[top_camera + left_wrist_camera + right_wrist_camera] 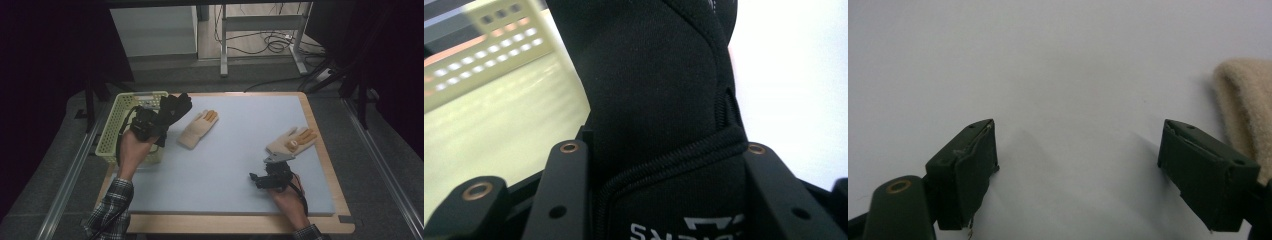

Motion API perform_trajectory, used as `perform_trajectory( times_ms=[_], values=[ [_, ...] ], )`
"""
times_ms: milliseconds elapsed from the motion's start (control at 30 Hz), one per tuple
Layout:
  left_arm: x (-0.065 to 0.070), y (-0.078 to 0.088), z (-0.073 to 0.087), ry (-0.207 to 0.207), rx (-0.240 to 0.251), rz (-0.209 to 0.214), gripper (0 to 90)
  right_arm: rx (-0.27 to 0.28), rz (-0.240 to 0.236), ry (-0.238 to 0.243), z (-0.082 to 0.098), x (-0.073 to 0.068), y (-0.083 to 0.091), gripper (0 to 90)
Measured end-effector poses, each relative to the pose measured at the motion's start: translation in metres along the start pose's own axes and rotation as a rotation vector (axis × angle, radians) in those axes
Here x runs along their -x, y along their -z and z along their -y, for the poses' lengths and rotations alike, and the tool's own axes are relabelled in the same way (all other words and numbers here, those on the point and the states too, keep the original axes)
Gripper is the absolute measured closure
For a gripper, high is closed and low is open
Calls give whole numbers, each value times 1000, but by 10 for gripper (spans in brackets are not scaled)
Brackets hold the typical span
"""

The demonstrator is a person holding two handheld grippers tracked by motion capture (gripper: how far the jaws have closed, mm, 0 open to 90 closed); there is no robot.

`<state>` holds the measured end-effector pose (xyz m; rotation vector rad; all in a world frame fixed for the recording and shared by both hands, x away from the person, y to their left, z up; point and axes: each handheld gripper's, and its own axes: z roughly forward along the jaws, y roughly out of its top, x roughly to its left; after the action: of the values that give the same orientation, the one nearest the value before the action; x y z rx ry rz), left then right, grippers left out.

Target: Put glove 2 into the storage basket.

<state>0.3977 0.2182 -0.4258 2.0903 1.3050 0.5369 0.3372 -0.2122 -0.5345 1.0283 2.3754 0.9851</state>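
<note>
Black glove (173,111) is up off the counter, clamped in left gripper (150,121), right at the near-right corner of the yellow basket (114,120). Left gripper view: both jaws pressed on the glove cuff (659,125), basket wall (499,55) on that view's left. Beige glove (199,128) lies flat on the blue mat (225,165) just right of the black one. Second beige glove (291,142) sits near the mat's right edge. Right gripper (267,179) rests low on the mat just in front of it, jaws wide apart, nothing between; glove edge (1248,110) beside the right jaw, contact unclear.
</note>
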Motion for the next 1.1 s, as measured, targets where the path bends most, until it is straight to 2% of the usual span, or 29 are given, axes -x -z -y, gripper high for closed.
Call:
perform_trajectory(
  times_ms=[100, 133, 167, 300, 600, 667, 800, 933, 1100],
  values=[
    [-14, 1, 5, 19, -9, -21, 586, 0, 0, 0, 0, 0, 0, 157],
    [-26, 2, 9, 38, -15, -40, 584, 2, 0, -1, 0, 0, 0, 157],
    [-26, 2, 9, 38, -15, -40, 584, 2, 0, -1, 0, 0, 0, 157],
    [-49, 5, 20, 81, -18, -53, 583, 2, 0, -1, 0, 0, 0, 157],
    [-94, 3, 42, 182, -52, -117, 580, 2, -1, -2, 0, 0, 0, 157],
    [-102, 0, 46, 206, -65, -124, 579, 2, -1, -2, 0, 0, 0, 157],
    [-112, -9, 50, 214, -101, -132, 575, 2, -1, -2, 0, 0, 0, 157],
    [-119, -20, 52, 241, -128, -135, 573, 2, -1, -2, 0, 0, 0, 157],
    [-126, -34, 52, 254, -195, -148, 566, 2, -1, -3, 0, 0, 0, 157]
  ],
)
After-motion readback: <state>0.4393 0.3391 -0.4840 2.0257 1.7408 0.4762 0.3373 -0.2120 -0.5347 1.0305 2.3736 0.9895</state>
